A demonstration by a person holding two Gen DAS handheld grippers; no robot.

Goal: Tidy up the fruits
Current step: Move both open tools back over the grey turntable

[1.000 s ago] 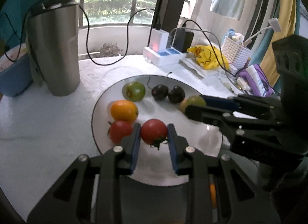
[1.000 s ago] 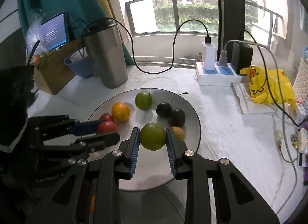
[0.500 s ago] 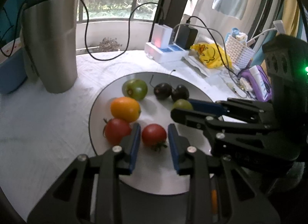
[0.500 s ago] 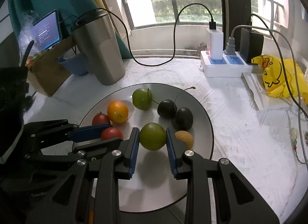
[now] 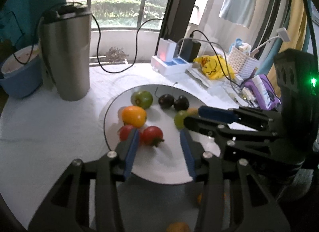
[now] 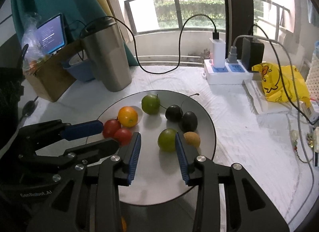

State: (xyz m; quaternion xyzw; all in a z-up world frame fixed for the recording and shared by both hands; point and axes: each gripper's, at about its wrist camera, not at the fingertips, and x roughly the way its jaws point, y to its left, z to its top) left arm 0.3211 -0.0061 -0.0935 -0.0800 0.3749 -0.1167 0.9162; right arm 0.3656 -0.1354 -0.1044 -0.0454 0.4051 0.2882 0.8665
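White cloth covers the desk [image 6: 239,116], w/ a round grey plate [image 6: 209,124] near its front edge holding all the fruit.

Nearest, left gripper [image 5: 159,144]: jaws have just been opening, now moderately wide, nothing pressed. Red tomato [image 5: 152,135] sits on the plate between the pads, closer to the left-hand pad, apart from both; a sec ago it was pinched tight, so it's been let go beside the second tomato [image 5: 125,132] at the plate's left edge. Right gripper [image 6: 158,144]: jaws also just been opening, pads off the green fruit [image 6: 167,139], which sits on the plate towards its right side, close by the right-hand pad; whether they touch, can't tell. Earlier it was clamped.

Just beyond: small brown fruit [image 6: 191,139] at the right rim, orange [image 6: 128,116] behind the tomatoes. Further back: two dark plums [image 6: 181,117] touching, then a second green fruit [image 6: 150,104] at the far rim.

Handling, my judgement: tomatoes are light, thin-skinned, bruise easily; take across the widest part, gentle squeeze, avoid the calyx. Green ones look firmer, smooth and round, so may roll when released. Stems on the plums could snag.

Beyond the plate: steel tumbler [image 6: 107,56] at far left, power strip [image 6: 225,73] far right, yellow bag [image 6: 279,82] at the right edge.
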